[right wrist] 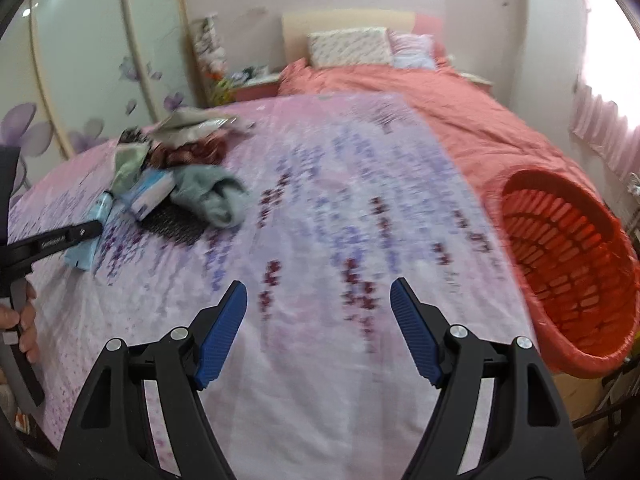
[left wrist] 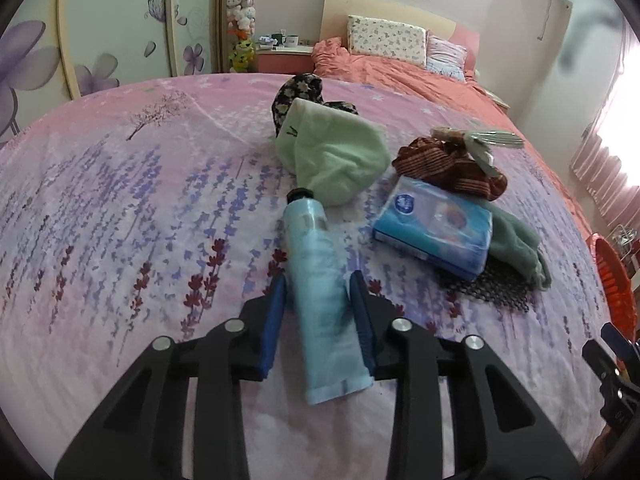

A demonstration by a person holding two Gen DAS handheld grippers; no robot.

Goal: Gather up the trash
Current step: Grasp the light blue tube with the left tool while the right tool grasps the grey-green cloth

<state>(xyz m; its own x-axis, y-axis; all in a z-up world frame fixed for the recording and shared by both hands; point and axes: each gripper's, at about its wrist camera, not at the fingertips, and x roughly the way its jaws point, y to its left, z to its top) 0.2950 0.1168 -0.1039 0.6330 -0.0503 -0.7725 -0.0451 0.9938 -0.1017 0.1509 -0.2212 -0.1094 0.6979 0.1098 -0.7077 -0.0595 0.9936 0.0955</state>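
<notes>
1. Two claws are out. The left gripper (left wrist: 318, 294) has its blue fingers on each side of the light blue tube (left wrist: 318, 276) on the bed (left wrist: 120, 220); I cannot tell if they squeeze it yet.
2. The right gripper (right wrist: 318, 320) is wide open, holding nothing.
3. Next, I think: pinch, lift, carry to the red basket (right wrist: 568, 264).
4. The pile of cloths (right wrist: 188, 172) is blurry.

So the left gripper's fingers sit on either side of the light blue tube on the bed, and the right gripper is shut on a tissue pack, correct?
Not quite. The left gripper does straddle the light blue tube, but the right gripper is open and holds nothing, as the right wrist view shows. The tissue pack lies on the bed among the clothes.
</notes>
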